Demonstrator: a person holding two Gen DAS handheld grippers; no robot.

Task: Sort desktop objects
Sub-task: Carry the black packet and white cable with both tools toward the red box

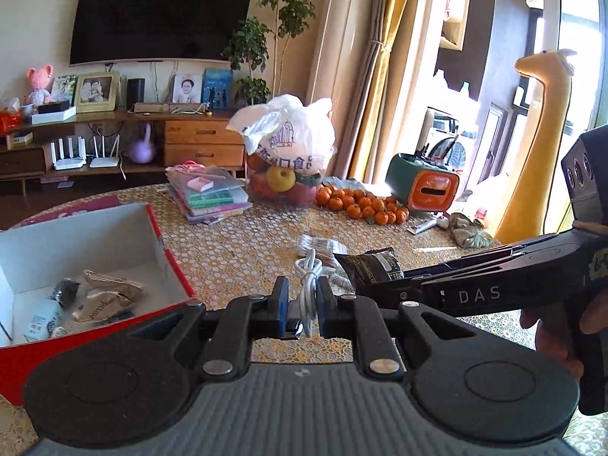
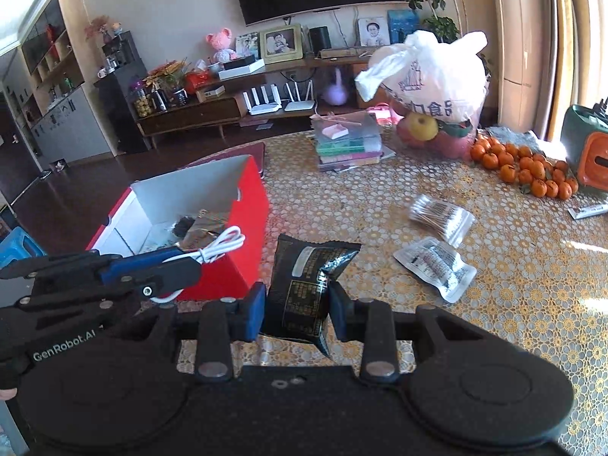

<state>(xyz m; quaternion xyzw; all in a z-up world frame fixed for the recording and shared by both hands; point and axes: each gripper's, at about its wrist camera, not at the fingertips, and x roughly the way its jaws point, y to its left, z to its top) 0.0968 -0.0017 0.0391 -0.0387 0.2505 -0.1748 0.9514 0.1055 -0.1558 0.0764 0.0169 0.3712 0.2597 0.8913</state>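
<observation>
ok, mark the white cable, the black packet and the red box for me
white cable [image 1: 308, 283], left wrist view, on the coil between the fingers
black packet [image 2: 300, 292], right wrist view, on its printed face
red box [image 2: 243, 235], right wrist view, on the red side wall

White coiled cable [image 1: 308, 285] hangs pinched at six o'clock; black crinkled snack packet [image 2: 304, 288] stands upright, clamped; red box [image 2: 231, 250], open, at nine o'clock, holds packets.
</observation>
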